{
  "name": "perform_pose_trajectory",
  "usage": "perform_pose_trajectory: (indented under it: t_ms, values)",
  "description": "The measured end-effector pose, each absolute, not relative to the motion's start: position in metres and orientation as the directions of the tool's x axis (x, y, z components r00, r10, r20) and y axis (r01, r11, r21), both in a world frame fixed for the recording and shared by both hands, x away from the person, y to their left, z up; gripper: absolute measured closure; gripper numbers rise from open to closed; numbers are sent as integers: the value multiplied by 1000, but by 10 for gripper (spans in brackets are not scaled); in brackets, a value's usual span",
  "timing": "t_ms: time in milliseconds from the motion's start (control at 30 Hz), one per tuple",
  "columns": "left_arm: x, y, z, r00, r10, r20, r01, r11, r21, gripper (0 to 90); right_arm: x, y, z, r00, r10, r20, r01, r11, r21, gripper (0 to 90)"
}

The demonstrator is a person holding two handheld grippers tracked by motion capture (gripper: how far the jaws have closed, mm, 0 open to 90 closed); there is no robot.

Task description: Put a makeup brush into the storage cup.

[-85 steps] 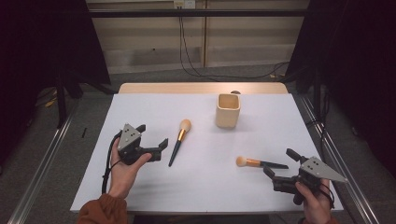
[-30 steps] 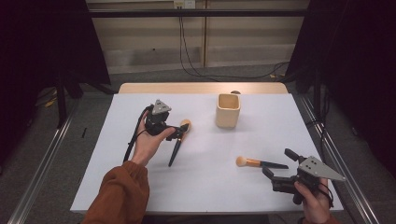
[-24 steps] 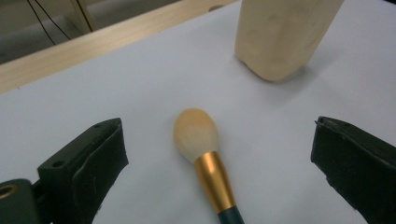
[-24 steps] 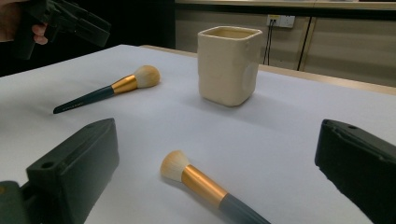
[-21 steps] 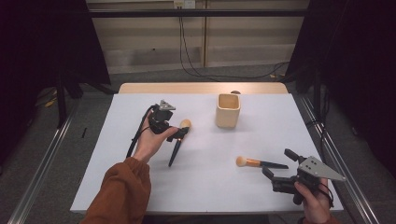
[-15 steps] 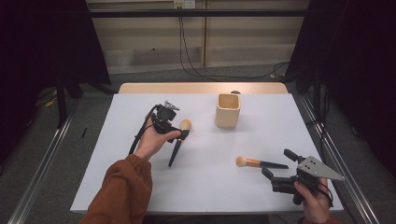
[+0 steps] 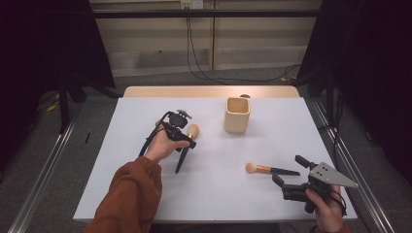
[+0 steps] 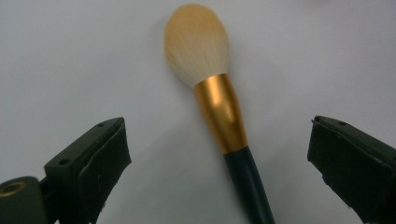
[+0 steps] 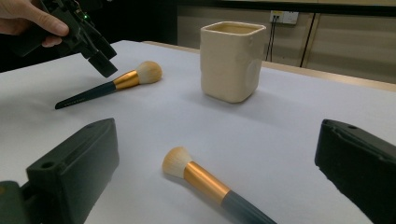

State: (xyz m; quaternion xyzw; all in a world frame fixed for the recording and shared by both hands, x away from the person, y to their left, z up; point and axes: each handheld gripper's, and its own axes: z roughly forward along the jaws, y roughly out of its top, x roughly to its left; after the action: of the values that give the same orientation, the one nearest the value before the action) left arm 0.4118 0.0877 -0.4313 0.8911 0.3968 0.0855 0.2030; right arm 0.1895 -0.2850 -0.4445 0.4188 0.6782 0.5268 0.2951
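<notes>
- Brush (image 8: 219, 112) with pale bristles, gold ferrule and dark handle lies left of centre on the white table (image 7: 121, 165), between the spread jaws of the left gripper (image 8: 219, 158), untouched.
- Its handle carries small lettering, too small to read.
- Second brush (image 7: 269, 169) lies at lower right before the right gripper (image 7: 289, 171), jaws wide apart.
- Cream cup (image 7: 237, 115) stands upper centre.

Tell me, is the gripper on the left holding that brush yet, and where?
Nothing is held. The left gripper hangs open over the left brush, its jaws either side of the gold collar without touching. The right gripper is open too, beside the other brush.
</notes>
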Motion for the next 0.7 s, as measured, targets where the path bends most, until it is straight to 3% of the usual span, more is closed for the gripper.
perform_pose_trajectory:
  t_ms: [167,700]
  values:
    - [414,84,-436,662,749,-10,688,-603,404,97,190,-285,-445,-476,879,42,261,95,961,0]
    - [426,73,-454,624,781,-10,757,-602,256,112,190,-285,-446,-480,876,43,267,100,959,0]
